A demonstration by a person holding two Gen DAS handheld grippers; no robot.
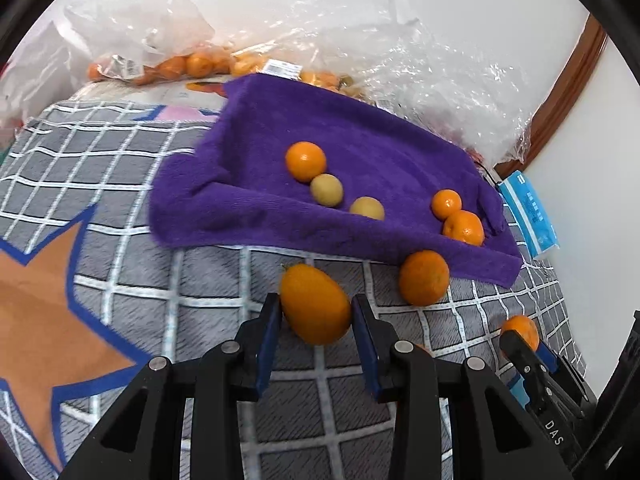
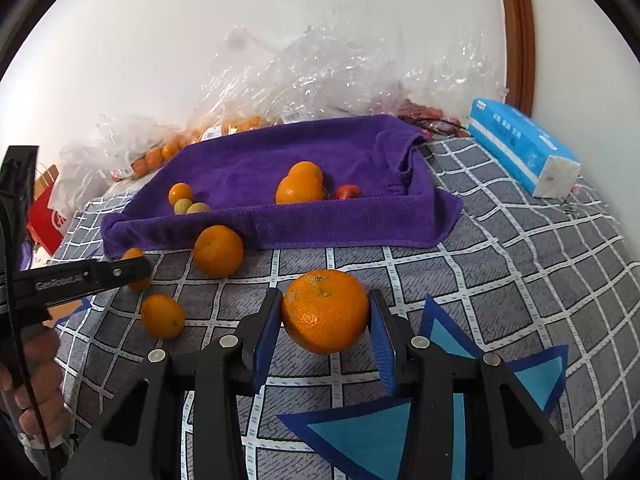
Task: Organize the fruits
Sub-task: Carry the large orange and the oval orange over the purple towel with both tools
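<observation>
My left gripper [image 1: 316, 314] is shut on an oval orange fruit [image 1: 316, 304], its blue pads [image 1: 271, 320] pressing both sides. My right gripper [image 2: 325, 320] is shut on a round mandarin [image 2: 325, 311] above the checked bedcover. Ahead lies a purple towel [image 1: 360, 140] shaped into a tray [image 2: 280, 224]. It holds an orange [image 1: 305, 161], two yellow-green fruits [image 1: 326, 195], two mandarins [image 1: 463, 227] and a small red fruit [image 2: 347, 192]. A loose mandarin [image 1: 424, 278] rests against the towel's near edge, and a smaller one [image 2: 163, 316] lies on the cover.
Clear plastic bags [image 1: 420, 60] with several oranges [image 1: 188, 65] are heaped against the white wall behind the towel. A blue tissue pack [image 2: 524, 144] lies at the right. A brown wooden frame [image 2: 518, 32] runs up the wall. A hand [image 2: 40, 392] grips the left tool's handle.
</observation>
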